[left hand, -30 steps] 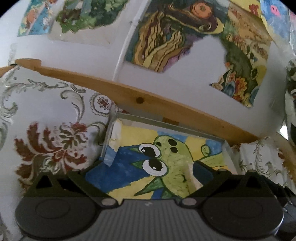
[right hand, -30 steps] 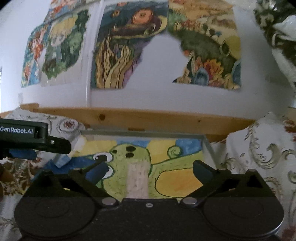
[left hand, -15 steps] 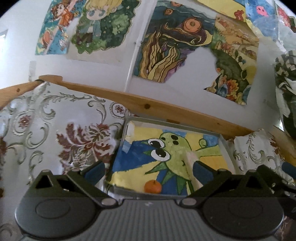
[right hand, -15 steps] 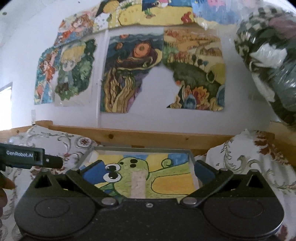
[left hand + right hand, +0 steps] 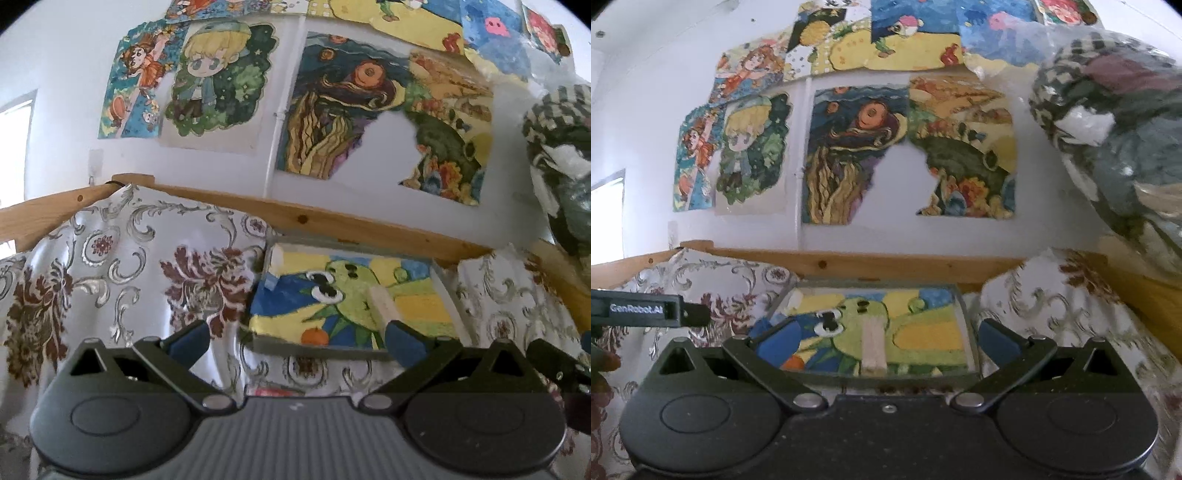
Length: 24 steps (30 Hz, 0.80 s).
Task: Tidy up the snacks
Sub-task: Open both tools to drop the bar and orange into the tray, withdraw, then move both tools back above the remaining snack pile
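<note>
Left gripper (image 5: 297,338): jaws spread wide, empty
Right gripper (image 5: 886,338): agape, empty
Tray: shallow grey painted tray (image 5: 967,325) — small round orange fruit (image 5: 314,336), pale crumbly bar (image 5: 873,345) inside

We see both wrist views facing the postered wall (image 5: 388,184), low and near, sharing the painted tray (image 5: 971,343).

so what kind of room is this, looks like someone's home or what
Most likely a home, perhaps a child's bedroom or play corner: hand-painted cartoon pictures on the white wall, a floral cloth over a wooden-railed surface, and a painted tray on it.
</note>
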Available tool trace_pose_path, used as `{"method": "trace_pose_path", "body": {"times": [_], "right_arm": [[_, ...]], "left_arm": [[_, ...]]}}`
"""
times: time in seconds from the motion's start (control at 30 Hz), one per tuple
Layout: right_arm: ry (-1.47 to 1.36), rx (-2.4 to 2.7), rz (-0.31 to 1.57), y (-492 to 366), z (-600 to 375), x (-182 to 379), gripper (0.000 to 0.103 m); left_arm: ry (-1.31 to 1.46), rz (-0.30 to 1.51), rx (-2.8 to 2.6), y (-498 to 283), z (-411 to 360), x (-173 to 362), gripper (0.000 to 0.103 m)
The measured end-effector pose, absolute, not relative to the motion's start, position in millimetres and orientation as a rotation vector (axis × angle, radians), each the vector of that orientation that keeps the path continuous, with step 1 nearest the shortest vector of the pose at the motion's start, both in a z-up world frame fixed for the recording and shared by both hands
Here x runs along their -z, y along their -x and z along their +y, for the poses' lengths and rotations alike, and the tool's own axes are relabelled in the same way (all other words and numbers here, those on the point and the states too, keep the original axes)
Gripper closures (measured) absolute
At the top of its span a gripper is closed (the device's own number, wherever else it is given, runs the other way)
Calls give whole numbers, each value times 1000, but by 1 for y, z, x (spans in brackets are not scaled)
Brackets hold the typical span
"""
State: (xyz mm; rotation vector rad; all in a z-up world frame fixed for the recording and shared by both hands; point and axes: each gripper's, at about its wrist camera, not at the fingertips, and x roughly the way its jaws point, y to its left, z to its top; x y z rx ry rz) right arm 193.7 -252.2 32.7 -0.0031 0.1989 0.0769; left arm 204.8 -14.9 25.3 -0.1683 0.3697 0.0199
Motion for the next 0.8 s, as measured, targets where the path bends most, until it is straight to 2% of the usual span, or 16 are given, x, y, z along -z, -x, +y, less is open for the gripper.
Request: {"method": "trace_pose_path", "body": {"times": [0.37, 0.8], "right_arm": [[-25, -17, 318, -142, -255, -9, 1], [-28, -24, 479, -123, -252, 24, 1]], "left_arm": [[252, 458, -72, -167, 3, 12, 0], [146, 595, -85, -149, 4, 58, 0]]}}
